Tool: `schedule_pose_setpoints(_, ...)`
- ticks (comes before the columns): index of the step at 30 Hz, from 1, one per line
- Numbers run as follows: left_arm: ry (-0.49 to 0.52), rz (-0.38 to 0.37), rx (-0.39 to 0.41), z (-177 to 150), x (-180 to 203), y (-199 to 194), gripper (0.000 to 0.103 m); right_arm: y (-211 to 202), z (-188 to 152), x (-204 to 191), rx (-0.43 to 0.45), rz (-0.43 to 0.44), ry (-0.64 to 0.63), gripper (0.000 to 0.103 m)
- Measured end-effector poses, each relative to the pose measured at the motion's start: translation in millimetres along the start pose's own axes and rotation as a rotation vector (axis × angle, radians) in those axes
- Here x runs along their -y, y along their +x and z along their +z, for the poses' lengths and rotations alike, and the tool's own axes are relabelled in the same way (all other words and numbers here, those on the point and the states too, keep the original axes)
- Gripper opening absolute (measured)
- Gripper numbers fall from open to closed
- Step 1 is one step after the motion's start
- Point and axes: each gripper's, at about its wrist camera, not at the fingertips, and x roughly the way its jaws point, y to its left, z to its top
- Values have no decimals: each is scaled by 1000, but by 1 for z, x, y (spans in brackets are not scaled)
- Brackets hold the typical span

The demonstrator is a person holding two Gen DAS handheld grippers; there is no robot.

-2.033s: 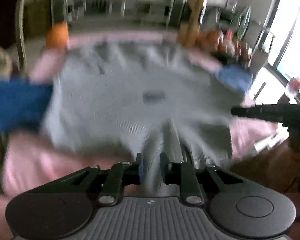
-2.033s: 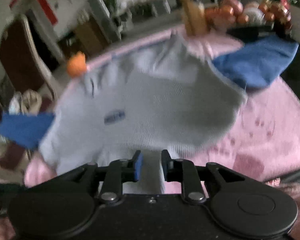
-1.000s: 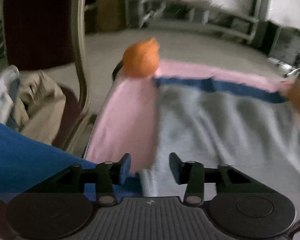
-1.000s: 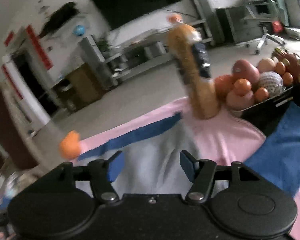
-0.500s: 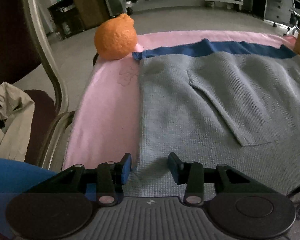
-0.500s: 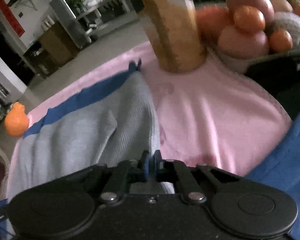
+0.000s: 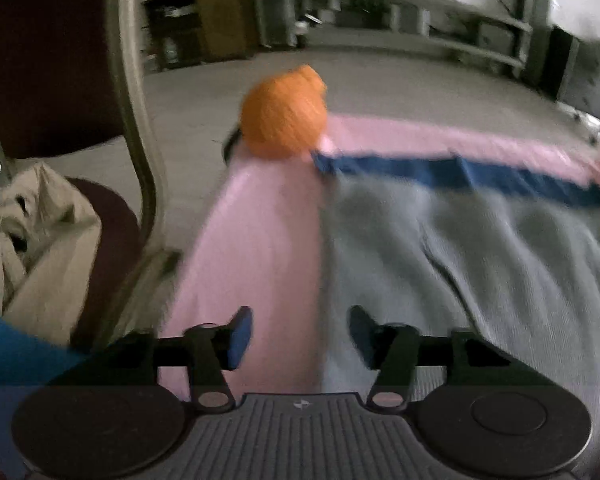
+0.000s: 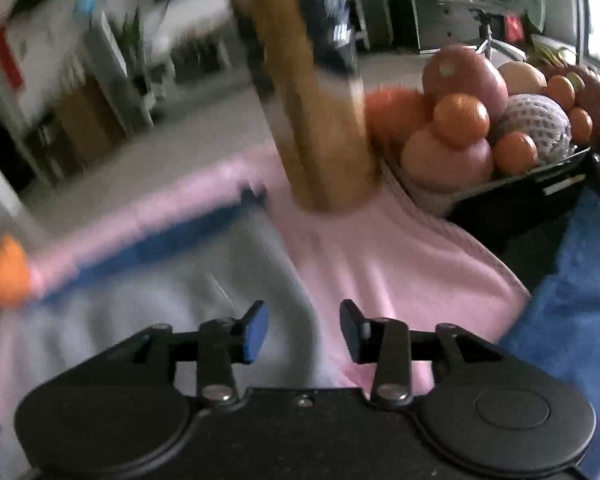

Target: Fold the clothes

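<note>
Both grippers, left (image 7: 296, 334) and right (image 8: 303, 330), have jaws apart, gripping nothing. Grey garment (image 7: 480, 264) lies flat on my pink cloth (image 7: 260, 240), blue hem (image 7: 460, 174) at the far end. For any fold I'd pinch both side edges evenly, lifting together so it doesn't skew

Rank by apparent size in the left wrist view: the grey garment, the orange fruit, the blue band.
1. grey garment, clearly largest, though nearest the camera.
2. blue band and orange fruit: similar areas, one long and thin, one round; blur leaves their order unsure.
</note>
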Motion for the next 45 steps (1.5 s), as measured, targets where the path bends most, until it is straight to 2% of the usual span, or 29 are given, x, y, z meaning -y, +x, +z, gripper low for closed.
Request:
schedule_pose_setpoints(3,-24,3,7,23,-2,23,68,11,26,-3,28,53,33,40)
schedule_pose_setpoints(9,36,-50,23,44,20,60,67,61,51,-14,4,43,11,43)
schedule_pose_setpoints(12,66,-76,31,55,31,79,59,89,54,-19,-28,34,7,45)
schedule_pose_setpoints(13,76,-85,34,58,35,85,48,97,53,-22,-42,26,-1,45)
schedule_pose_setpoints(14,86,-93,37,62,38,92,22,104,52,-25,-56,18,-8,45)
schedule_pose_setpoints(15,96,-102,39,65,42,98,14,111,50,-27,-73,19,-10,43)
schedule_pose_setpoints(16,113,-104,48,68,46,103,8,117,47,-28,-87,20,-13,24)
schedule_pose_setpoints(17,171,-68,88,63,56,97,8,116,44,-33,-75,23,-32,17)
schedule_pose_setpoints(19,264,18,162,55,72,89,8,99,35,-50,51,-8,-162,14)
schedule_pose_setpoints(21,299,97,183,51,84,92,10,85,23,-67,200,-90,-290,14)
schedule_pose_setpoints(24,337,201,145,45,99,105,17,106,11,-78,167,-213,-385,15)
schedule_pose_setpoints(25,348,226,137,44,102,103,22,115,10,-78,108,-231,-390,17)
schedule_pose_setpoints(26,356,249,129,44,103,100,27,112,10,-78,103,-238,-379,24)
schedule_pose_setpoints(27,343,260,116,44,98,90,30,108,11,-78,98,-242,-366,28)
schedule_pose_setpoints(29,296,284,102,44,86,64,33,81,20,-75,83,-190,-303,46)
schedule_pose_setpoints(31,232,277,91,39,66,28,38,39,20,-71,99,-135,-247,52)
schedule_pose_setpoints(34,181,229,74,18,37,-31,40,-27,19,-59,118,-48,-152,63)
schedule_pose_setpoints(36,159,174,81,-7,22,-73,40,-72,11,-43,119,21,-71,65)
schedule_pose_setpoints(39,78,67,94,-48,3,-121,51,-138,-6,-23,126,123,36,70)
schedule_pose_setpoints(40,50,35,81,-60,-1,-126,55,-153,-14,-21,127,148,55,71)
schedule_pose_setpoints(43,5,-36,9,-104,2,-134,56,-177,-44,-14,101,202,115,75)
schedule_pose_setpoints(45,28,-40,-44,-131,10,-129,53,-176,-69,-4,59,219,148,76)
